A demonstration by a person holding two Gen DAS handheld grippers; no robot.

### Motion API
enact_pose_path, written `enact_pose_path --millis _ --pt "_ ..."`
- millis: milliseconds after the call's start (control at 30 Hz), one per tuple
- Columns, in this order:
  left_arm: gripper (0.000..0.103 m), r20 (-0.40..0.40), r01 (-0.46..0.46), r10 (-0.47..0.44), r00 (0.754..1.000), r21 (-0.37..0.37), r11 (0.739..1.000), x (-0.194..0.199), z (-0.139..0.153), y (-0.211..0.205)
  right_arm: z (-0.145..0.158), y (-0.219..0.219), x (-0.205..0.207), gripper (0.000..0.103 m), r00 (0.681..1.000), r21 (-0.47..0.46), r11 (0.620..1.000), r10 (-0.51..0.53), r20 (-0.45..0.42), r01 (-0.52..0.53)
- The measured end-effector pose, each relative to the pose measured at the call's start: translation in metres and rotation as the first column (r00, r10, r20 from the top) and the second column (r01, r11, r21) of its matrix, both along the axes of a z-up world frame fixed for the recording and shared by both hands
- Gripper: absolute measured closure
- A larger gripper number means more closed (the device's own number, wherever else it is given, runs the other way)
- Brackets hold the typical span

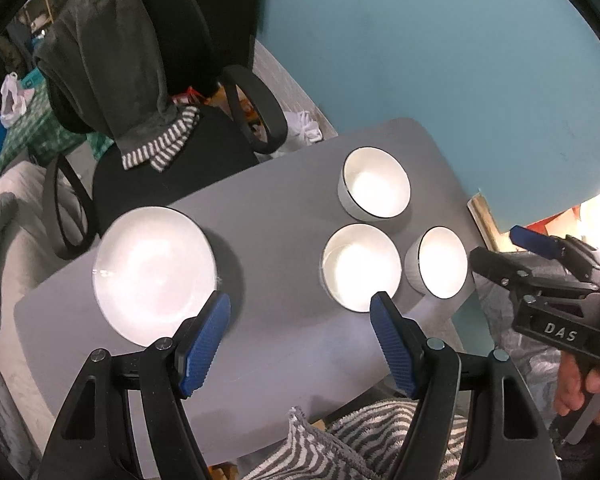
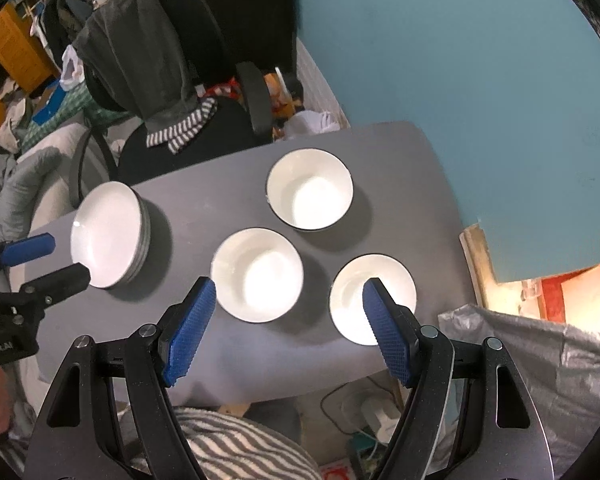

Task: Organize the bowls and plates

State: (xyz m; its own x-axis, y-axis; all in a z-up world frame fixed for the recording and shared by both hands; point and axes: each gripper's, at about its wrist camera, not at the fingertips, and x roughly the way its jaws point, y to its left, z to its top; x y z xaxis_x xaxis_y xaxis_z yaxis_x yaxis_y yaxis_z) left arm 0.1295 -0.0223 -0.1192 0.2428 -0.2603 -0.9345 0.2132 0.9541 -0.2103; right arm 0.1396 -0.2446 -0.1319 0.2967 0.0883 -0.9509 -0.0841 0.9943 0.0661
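A stack of white plates [image 1: 154, 270] [image 2: 108, 234] sits at the left of the grey table [image 1: 268, 216] [image 2: 204, 196]. Three white bowls with dark rims stand at the right: a far bowl [image 1: 376, 189] [image 2: 310, 194], a middle bowl [image 1: 360, 266] [image 2: 258, 274] and a near right bowl [image 1: 440, 262] [image 2: 364, 292]. My left gripper [image 1: 300, 304] [image 2: 56, 260] is open and empty, hovering above the table between the plates and the middle bowl. My right gripper [image 2: 288, 286] [image 1: 496, 248] is open and empty, above the middle and right bowls.
A black office chair [image 1: 168, 120] [image 2: 188, 92] draped with a grey hoodie stands behind the table. A teal wall [image 1: 440, 48] is at the right. A striped cloth [image 1: 340, 440] [image 2: 236, 448] lies at the near edge. Silver plastic sheeting [image 2: 540, 360] lies at the right.
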Motion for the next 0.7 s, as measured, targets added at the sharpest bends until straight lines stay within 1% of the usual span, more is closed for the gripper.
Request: enact_pose_path --millis 200,300,533,700 --pt "0.029 -0.066 -0.009 0.010 0.998 0.014 1.000 0.012 -0.029 -0.016 -0.027 -0.015 0.016 0.028 0.999 0.034 0.999 0.025 -0.046 -0.023" --pt "0.029 -0.102 -0.016 0.017 0.995 0.006 1.000 0.018 -0.043 -0.023 -0.043 -0.018 0.022 0.028 0.996 0.048 0.997 0.056 -0.068 -0.053" --pt "0.029 -0.146 -0.022 0.027 0.989 0.039 0.999 0.029 -0.077 -0.038 -0.076 -0.021 0.039 0.028 0.988 0.080 0.992 0.110 -0.111 -0.101" --pt "0.029 -0.164 -0.020 0.028 0.986 0.053 0.998 0.034 -0.092 -0.044 -0.097 -0.021 0.050 0.028 0.981 0.093 0.988 0.135 -0.137 -0.123"
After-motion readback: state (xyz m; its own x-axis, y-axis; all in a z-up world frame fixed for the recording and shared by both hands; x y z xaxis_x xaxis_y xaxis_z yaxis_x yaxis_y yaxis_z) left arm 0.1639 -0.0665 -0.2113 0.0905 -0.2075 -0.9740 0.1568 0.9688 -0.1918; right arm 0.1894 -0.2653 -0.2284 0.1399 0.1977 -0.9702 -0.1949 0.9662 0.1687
